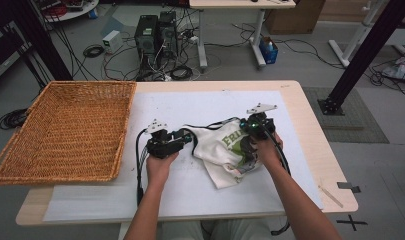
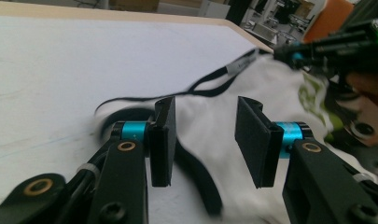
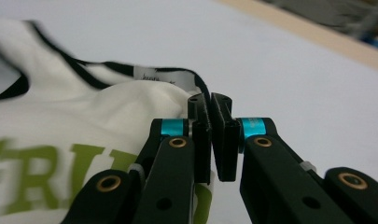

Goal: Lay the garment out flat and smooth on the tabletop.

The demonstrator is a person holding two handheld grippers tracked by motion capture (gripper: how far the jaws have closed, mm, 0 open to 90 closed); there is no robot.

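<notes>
Crumpled white black-trimmed shirt, green lettering, mid-table

The white shirt bears green letters reading "FRI"; its neck label is too blurred to read.

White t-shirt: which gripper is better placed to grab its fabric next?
Probably the left gripper: its jaws stand open with the white t-shirt between them. The right gripper is shut beside the shirt's edge.

Lab: floor cables, computer towers (cluttered).
</notes>
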